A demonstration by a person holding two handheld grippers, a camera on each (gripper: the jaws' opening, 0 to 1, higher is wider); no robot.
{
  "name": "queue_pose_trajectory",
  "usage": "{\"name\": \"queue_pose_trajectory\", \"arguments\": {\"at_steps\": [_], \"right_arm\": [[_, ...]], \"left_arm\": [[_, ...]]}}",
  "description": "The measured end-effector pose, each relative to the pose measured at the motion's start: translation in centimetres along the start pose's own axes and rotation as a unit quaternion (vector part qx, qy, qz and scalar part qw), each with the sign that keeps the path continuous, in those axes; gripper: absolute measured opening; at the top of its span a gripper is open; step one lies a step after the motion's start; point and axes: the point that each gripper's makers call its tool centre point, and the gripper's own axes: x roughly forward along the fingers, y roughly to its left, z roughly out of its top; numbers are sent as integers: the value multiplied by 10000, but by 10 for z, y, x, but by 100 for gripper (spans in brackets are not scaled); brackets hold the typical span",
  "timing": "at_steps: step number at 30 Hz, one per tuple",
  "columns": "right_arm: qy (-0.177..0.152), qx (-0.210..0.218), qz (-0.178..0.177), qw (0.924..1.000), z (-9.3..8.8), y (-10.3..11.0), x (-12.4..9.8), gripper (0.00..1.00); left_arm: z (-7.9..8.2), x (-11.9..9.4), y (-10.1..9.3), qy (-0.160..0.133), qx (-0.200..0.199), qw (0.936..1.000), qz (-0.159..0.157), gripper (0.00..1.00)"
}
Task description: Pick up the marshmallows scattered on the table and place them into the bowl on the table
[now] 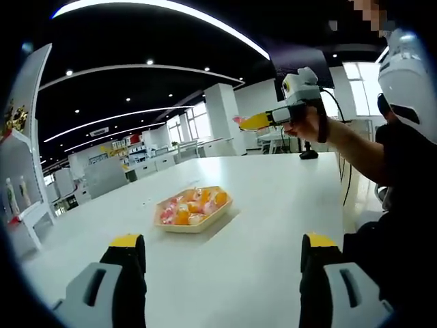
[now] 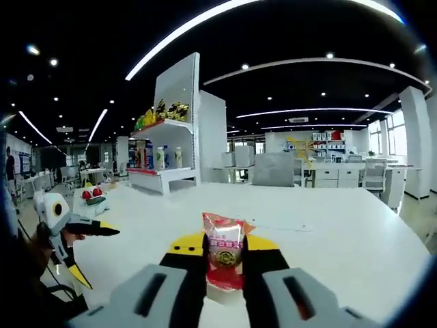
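- In both views we see a large white table (image 1: 273,225) with a smooth, matte top, in an open-plan room with a dark ceiling and long curved light strips (image 2: 205,27).
- In the left gripper view, white pillars (image 1: 222,116) and windows stand at the far side, with white desks and chairs beyond the table's far edge.
- In the right gripper view, a white shelving unit (image 2: 171,143) stands at the far left past the table, carrying bottles and yellow-dark items too small for us to name.
- In the left gripper view, the bowl (image 1: 194,209), a shallow pale tray-shaped container, sits on the table, centre-left and at mid distance. It holds a heap of wrapped marshmallows (image 1: 191,205) in orange, pink and yellow.
- The left gripper (image 1: 222,249) has its jaws set wide apart with nothing between them, near the table's near edge and well short of the bowl.
- The right gripper (image 2: 225,263) has its jaws closed on one marshmallow (image 2: 223,249), a red and white packet standing upright between the tips, above the table surface.
- In the left gripper view, we also see this right gripper raised at the far right, gripped by a person's hand (image 1: 307,123).
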Motion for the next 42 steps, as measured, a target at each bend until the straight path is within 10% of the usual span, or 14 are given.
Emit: {"name": "queue_pose_trajectory", "arguments": {"at_steps": [3, 6, 19, 42], "right_arm": [[108, -292, -143, 9994, -6, -8, -13, 17], [191, -308, -123, 9993, -8, -8, 35, 17], [288, 278, 172, 9991, -12, -4, 75, 17], [847, -292, -245, 9957, -80, -13, 137, 18]], "left_arm": [[1, -3, 3, -65, 54, 10000, 47, 94], [2, -6, 8, -107, 43, 9998, 129, 94], [-1, -14, 19, -124, 29, 9991, 403, 92], [-2, -31, 26, -99, 56, 9979, 642, 92]]}}
